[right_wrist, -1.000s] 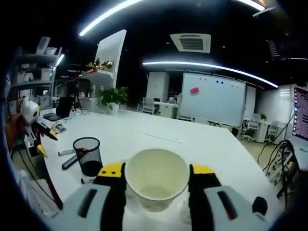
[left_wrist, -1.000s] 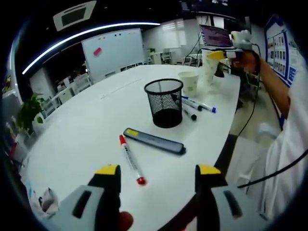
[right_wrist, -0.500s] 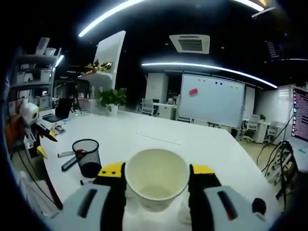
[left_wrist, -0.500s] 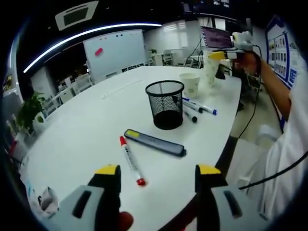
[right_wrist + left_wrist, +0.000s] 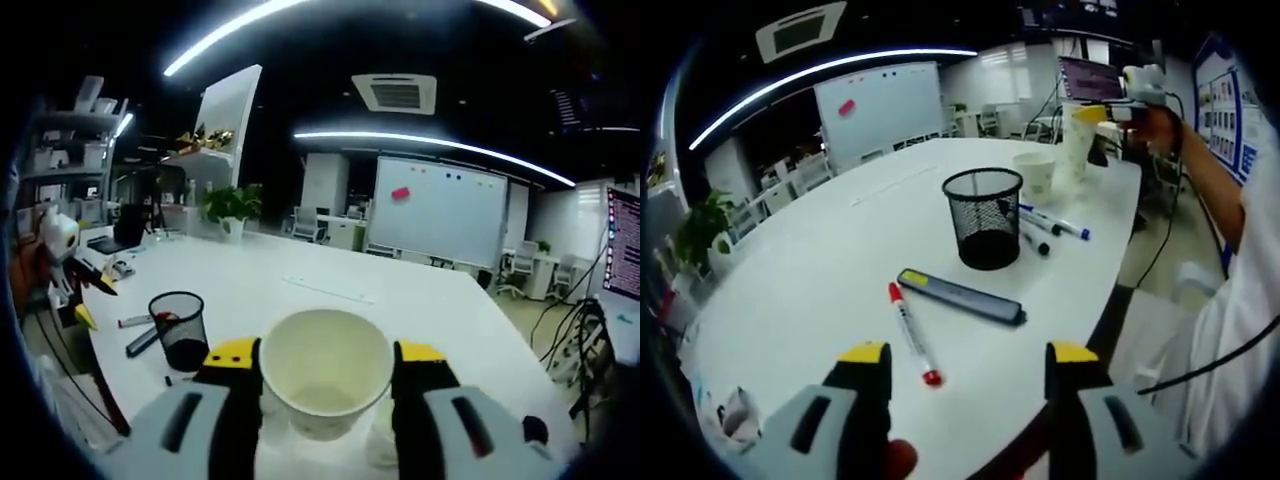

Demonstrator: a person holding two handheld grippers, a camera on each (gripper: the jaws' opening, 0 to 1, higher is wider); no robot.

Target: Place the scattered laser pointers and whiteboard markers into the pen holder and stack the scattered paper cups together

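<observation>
My left gripper (image 5: 968, 362) is open above the near edge of the white table (image 5: 830, 250). Just ahead of it lie a red whiteboard marker (image 5: 912, 333) and a dark laser pointer (image 5: 960, 295). Behind them stands the black mesh pen holder (image 5: 983, 215), with blue-capped markers (image 5: 1054, 219) to its right and a paper cup (image 5: 1035, 172) beyond. My right gripper (image 5: 324, 360) is shut on a paper cup (image 5: 325, 369), held in the air; it also appears far right in the left gripper view (image 5: 1110, 110). The pen holder (image 5: 181, 328) appears low left.
A person's arm (image 5: 1205, 170) and white sleeve run along the right side. A laptop (image 5: 1087, 76) sits at the table's far end. A whiteboard (image 5: 878, 105) and office chairs stand behind. A crumpled wrapper (image 5: 735, 420) lies at the near left edge.
The right gripper view has drifted slightly, with the pen holder sliding a little left and down. The left gripper and the items before it hold still.
</observation>
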